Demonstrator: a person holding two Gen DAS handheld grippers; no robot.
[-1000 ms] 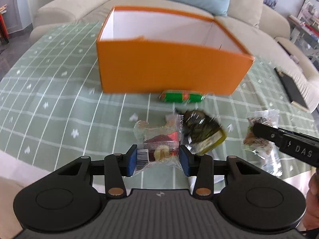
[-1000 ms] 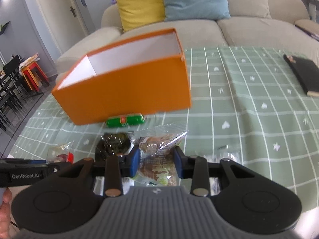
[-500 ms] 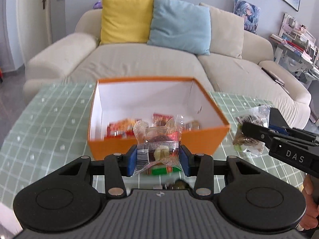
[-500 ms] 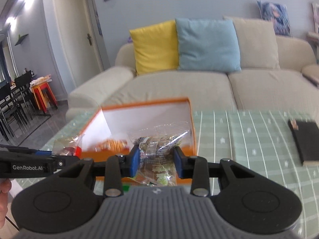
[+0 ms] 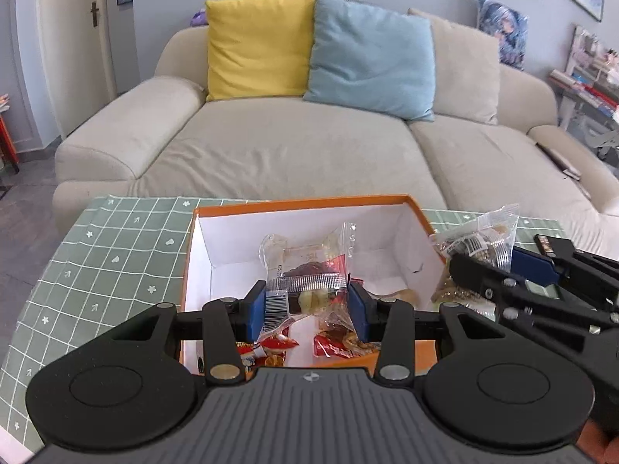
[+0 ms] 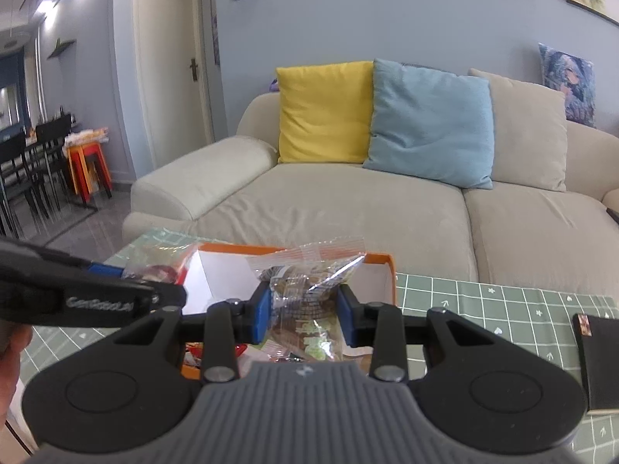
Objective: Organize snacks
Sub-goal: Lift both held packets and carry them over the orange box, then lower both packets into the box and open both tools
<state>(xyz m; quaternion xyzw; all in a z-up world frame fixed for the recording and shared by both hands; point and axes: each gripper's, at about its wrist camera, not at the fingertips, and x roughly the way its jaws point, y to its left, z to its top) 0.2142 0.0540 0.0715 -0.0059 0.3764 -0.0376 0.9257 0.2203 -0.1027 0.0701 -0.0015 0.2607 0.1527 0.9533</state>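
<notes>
Just below and ahead of left gripper (image 5: 307,305): orange box (image 5: 301,203), pinching a clear snack packet (image 5: 305,270); right gripper (image 6: 303,311) alongside, clamping a crinkly snack bag (image 6: 309,270).

The orange box (image 5: 294,204) is open at the top, so entry from above is free; its white far half is bare, while red snack packets (image 5: 340,348) crowd the near wall. The left hand-held gripper (image 5: 307,305), clamping a clear snack packet (image 5: 309,270), hangs over the middle of the opening, and the right hand-held gripper (image 6: 303,311), gripping a crinkled packet (image 6: 309,282), crowds the box's right wall. A black notebook (image 6: 597,359) lies on the green checked tabletop (image 5: 96,255) further right; left of the box the tabletop is bare
</notes>
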